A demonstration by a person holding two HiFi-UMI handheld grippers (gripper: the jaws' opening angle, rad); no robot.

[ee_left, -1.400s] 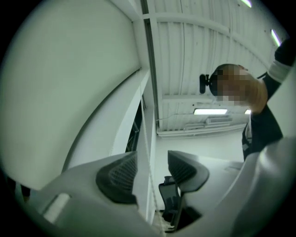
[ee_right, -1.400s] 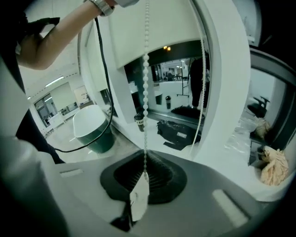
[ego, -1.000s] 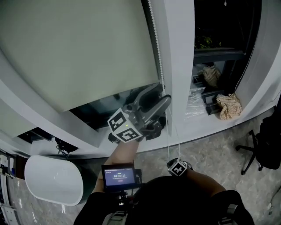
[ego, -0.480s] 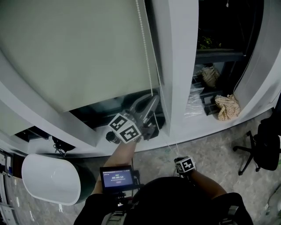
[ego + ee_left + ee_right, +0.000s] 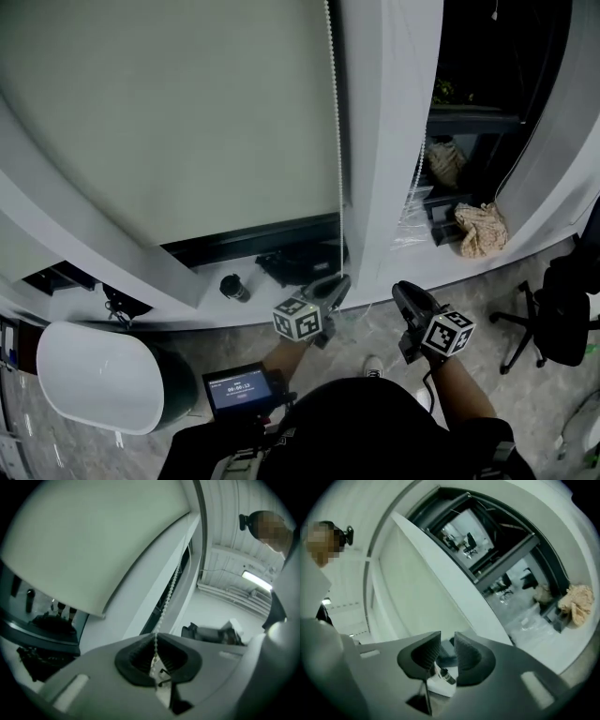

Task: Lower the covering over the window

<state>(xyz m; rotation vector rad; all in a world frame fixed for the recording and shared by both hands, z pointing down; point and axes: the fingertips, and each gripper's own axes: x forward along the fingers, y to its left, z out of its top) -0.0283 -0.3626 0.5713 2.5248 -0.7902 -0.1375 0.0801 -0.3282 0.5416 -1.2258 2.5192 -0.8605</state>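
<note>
Left hand-held gripper (image 5: 337,282) pinching bead chain (image 5: 337,141); right hand-held gripper (image 5: 403,291), jaws just opening, empty.

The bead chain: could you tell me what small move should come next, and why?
Probably, raise the right gripper to the bead chain above the left gripper and close it there. The left is shut on the chain, low; the right's jaws have just been opening and hold nothing, and the blind leaves glass uncovered.

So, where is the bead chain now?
In the head view the bead chain hangs just right of the blind, its lower part pinched by the left gripper.
</note>
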